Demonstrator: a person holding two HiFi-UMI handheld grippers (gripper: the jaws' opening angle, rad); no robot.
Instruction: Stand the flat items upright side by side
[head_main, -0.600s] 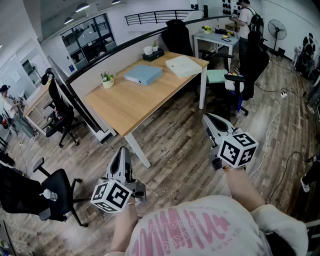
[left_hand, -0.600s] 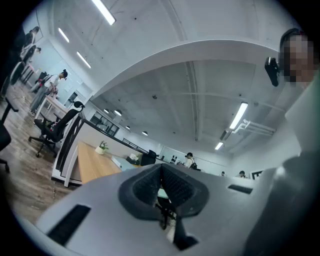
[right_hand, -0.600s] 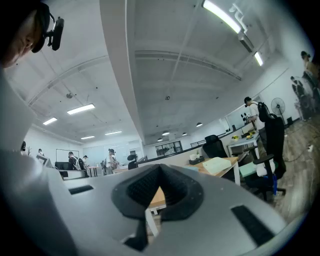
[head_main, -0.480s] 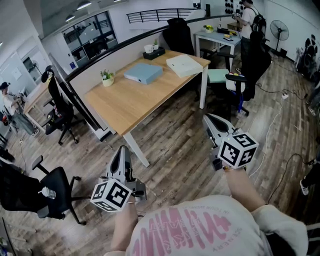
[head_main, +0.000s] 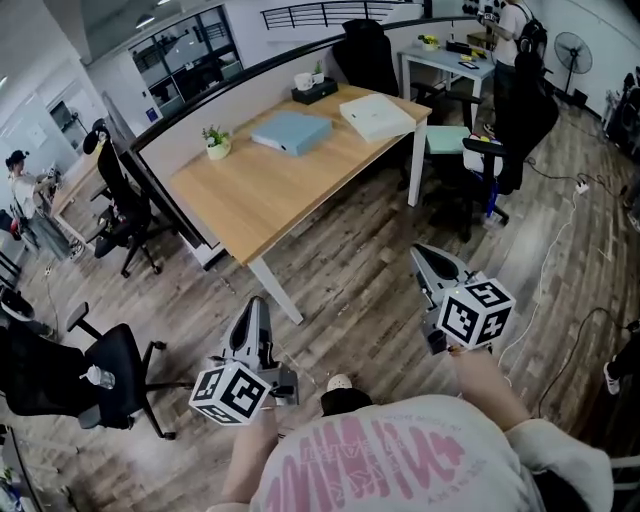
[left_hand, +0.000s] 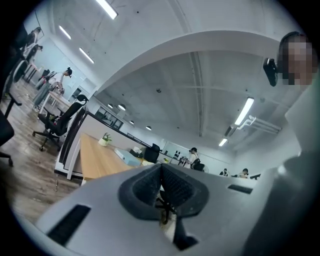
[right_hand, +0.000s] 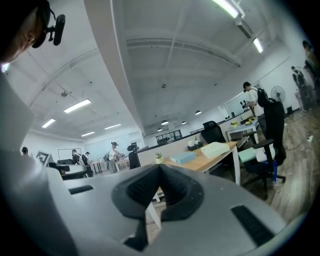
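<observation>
Desk: lt-blue box flat | cream box flat, apart

I see my right gripper at lower centre, jaws pressed together, empty. Right of centre, a wooden table carries a blue box and a pale box.

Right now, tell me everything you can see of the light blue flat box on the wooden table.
The light blue flat box is a shallow rectangle with a plain matte top; its material cannot be told. It lies flat, not upright, on the far part of the light wooden table. Nothing rests on it. In the head view a cream flat box lies apart to its right, a small potted plant apart to its left.
</observation>
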